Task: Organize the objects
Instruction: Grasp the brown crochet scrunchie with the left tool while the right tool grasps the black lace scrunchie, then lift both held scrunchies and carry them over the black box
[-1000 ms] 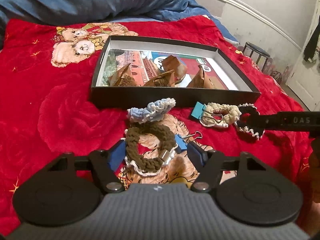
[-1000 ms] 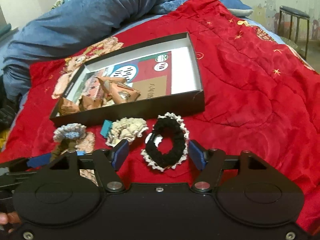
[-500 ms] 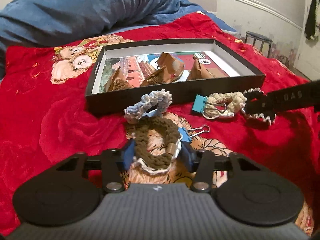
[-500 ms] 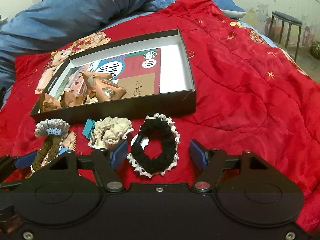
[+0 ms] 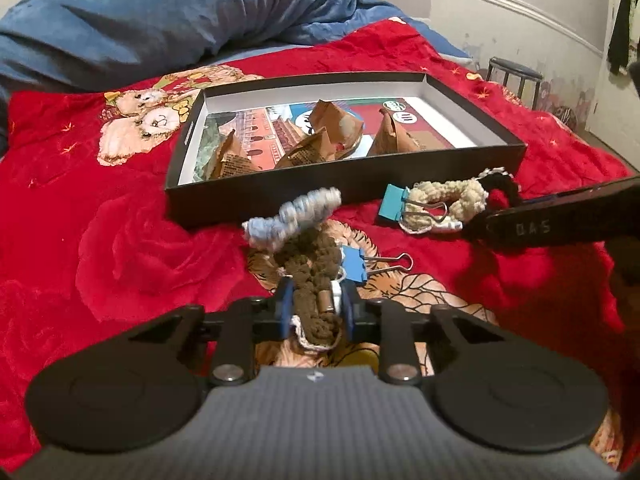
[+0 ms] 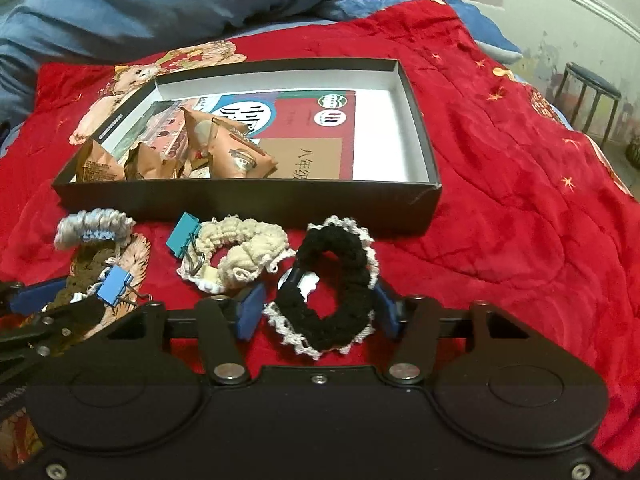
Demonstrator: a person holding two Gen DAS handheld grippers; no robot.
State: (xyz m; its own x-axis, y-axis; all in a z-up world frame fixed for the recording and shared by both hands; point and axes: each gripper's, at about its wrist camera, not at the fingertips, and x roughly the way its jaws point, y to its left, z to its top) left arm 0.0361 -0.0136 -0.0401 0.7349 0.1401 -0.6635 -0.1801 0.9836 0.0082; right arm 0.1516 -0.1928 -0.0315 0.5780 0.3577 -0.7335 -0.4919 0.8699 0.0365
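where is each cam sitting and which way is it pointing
Left wrist: rides the left gripper, low over the red blanket, facing the black box; its fingers pinch the brown scrunchie, and the right gripper's finger enters at the right edge.
Right wrist: rides the right gripper, facing the same box from further right; its fingers straddle the black scrunchie, with the left gripper at the lower left.
Shared: box, cream scrunchie, both scrunchies.
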